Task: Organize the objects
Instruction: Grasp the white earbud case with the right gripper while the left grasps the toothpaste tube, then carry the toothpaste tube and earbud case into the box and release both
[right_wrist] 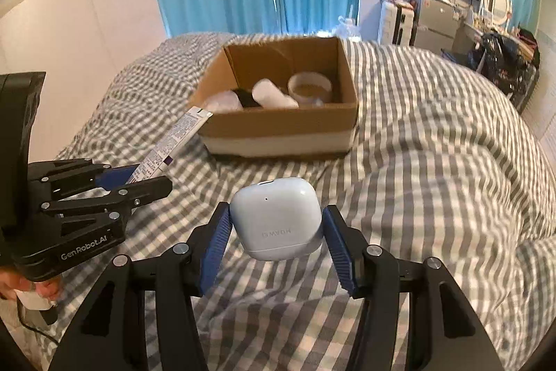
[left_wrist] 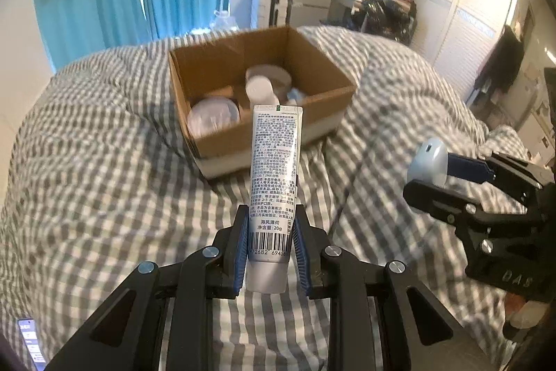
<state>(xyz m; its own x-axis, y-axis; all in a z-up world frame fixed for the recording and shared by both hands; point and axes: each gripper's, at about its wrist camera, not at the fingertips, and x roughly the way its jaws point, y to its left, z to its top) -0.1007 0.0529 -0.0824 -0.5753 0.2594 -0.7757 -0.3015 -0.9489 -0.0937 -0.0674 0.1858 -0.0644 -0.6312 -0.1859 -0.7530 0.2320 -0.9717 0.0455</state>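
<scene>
Cardboard box (left_wrist: pixel 222 65) sitting open on gingham-checked bed (left_wrist: pixel 104 197), holding pale round containers (left_wrist: pixel 213 118), blurred, partly hidden behind rim. My left claw (left_wrist: pixel 269 242) clenching white tube (left_wrist: pixel 274 169) of fine print, cap end cut off behind blue ribbed pads. My right claw (right_wrist: pixel 276 230) gripping smooth rounded white earbud case (right_wrist: pixel 276 218). Both hanging above bed, short of box.

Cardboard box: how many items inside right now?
3 clearly visible in the cardboard box: a round white lid at its left, a white bottle lying in the middle, a white round container behind to the right. More may be hidden by the walls.
</scene>
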